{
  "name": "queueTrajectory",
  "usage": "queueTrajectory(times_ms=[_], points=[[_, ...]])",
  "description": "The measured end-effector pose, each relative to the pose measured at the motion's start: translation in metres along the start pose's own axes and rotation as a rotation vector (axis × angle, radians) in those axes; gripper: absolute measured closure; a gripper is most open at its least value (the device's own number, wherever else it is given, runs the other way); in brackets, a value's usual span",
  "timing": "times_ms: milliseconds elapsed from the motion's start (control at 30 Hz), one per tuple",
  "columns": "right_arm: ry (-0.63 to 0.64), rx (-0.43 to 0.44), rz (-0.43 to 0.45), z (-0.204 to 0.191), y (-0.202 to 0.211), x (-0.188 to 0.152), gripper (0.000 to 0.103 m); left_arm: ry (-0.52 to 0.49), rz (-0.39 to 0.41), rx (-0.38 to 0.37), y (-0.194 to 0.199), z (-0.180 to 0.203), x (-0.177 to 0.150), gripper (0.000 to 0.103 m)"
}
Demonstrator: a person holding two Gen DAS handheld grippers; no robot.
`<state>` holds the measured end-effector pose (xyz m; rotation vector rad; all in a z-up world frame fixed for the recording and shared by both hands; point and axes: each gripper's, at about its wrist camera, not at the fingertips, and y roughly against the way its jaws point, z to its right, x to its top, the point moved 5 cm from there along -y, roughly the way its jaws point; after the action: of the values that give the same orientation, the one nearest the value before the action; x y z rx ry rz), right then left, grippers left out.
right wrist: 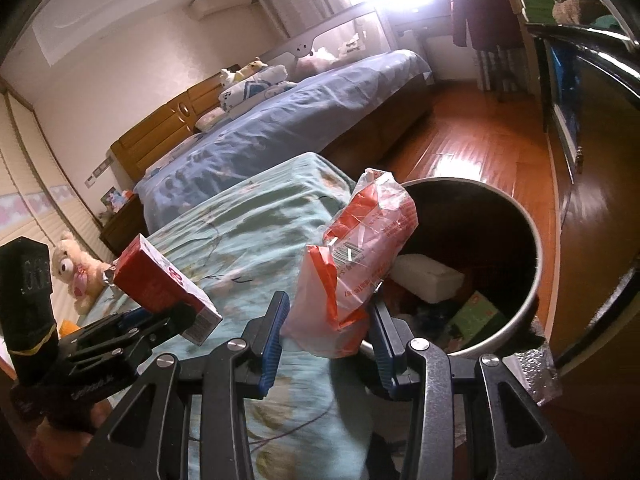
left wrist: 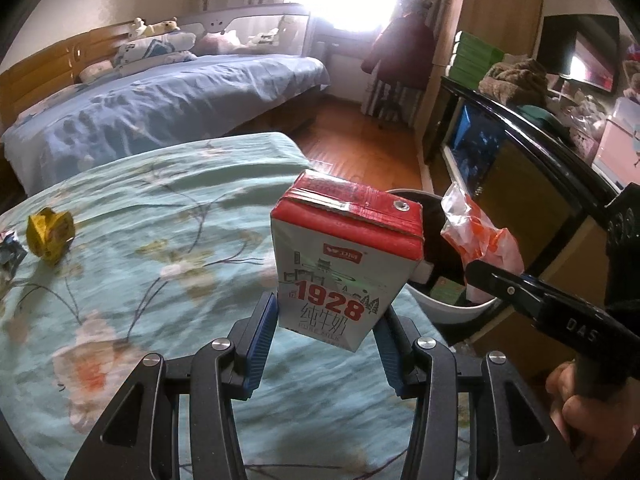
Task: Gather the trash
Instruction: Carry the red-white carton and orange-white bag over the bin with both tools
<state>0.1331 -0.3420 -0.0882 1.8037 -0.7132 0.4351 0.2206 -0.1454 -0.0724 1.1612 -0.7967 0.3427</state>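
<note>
My left gripper [left wrist: 326,328] is shut on a red-and-white milk carton [left wrist: 340,264], held upright above the teal floral bedspread [left wrist: 140,248]; the carton [right wrist: 164,284] also shows at the left of the right wrist view. My right gripper [right wrist: 330,332] is shut on a crumpled orange-and-clear plastic bag [right wrist: 360,256], held beside the rim of a round waste bin [right wrist: 532,236] on the floor at the bed's corner. The bin [left wrist: 452,308] holds a white block and a green box. The bag [left wrist: 480,236] hangs over the bin in the left wrist view.
A crumpled yellow wrapper [left wrist: 50,236] and a bluish scrap [left wrist: 10,252] lie on the bedspread at the far left. A second bed with a blue cover [left wrist: 160,100] stands beyond. A dark cabinet [left wrist: 520,168] lines the right; wooden floor [right wrist: 480,148] lies between. A hand [left wrist: 592,412] holds the right gripper.
</note>
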Motion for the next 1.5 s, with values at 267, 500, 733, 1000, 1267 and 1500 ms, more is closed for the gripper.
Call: queueTrajectory(times_ms=[267, 500, 733, 1000, 1267, 1500], points=[[-0.016, -0.018, 0.002, 0.016, 0.004, 0.001, 0.063, -0.019, -0.005, -0.016, -0.007, 0.012, 0.004, 0.057], [-0.021, -0.035, -0.001, 0.027, 0.003, 0.003, 0.063, -0.036, -0.009, -0.028, -0.014, 0.022, 0.008, 0.057], [-0.017, -0.047, -0.003, 0.034, 0.000, 0.007, 0.063, -0.040, -0.017, -0.036, -0.022, 0.032, 0.012, 0.057], [-0.019, -0.060, -0.010, 0.044, -0.006, 0.010, 0.063, -0.042, -0.029, -0.047, -0.036, 0.045, 0.021, 0.057], [-0.017, -0.069, -0.009, 0.050, -0.007, 0.016, 0.063, -0.052, -0.031, -0.049, -0.047, 0.052, 0.028, 0.057], [-0.018, -0.070, -0.011, 0.051, -0.008, 0.017, 0.063, -0.055, -0.036, -0.050, -0.054, 0.056, 0.031, 0.057]])
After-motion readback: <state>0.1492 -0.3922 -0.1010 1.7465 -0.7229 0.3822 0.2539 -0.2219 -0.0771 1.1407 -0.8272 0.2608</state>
